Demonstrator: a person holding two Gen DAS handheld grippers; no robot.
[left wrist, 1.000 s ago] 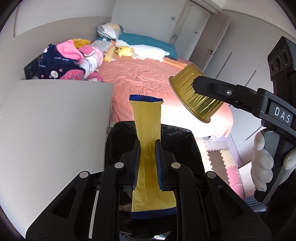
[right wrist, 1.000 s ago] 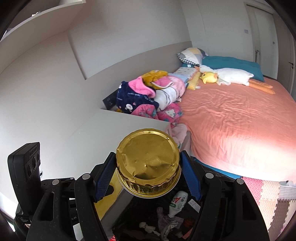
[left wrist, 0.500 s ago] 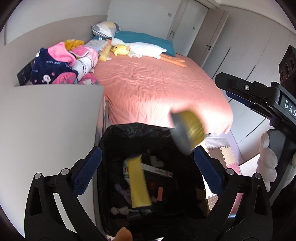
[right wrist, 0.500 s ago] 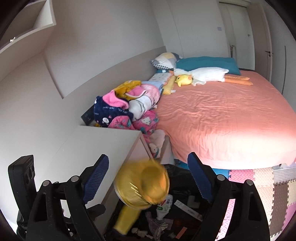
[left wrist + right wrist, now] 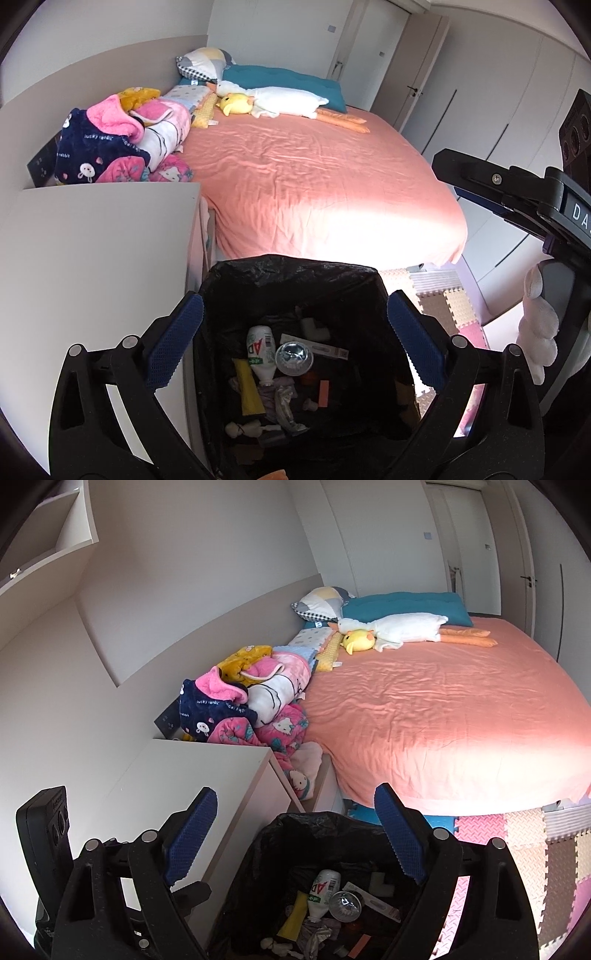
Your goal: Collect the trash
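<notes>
I note both releases are done: left gripper (image 5: 293, 347) and right gripper (image 5: 295, 836) now hang spread and empty, yellow wrapper (image 5: 248, 386) and foil cup (image 5: 294, 358) lying in the bin (image 5: 295, 273) at 6 o'clock.

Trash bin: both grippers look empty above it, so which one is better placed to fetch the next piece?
Probably right. Both the left gripper and right gripper are open over the trash bin, and no loose trash shows; the right faces the bed more openly.
</notes>
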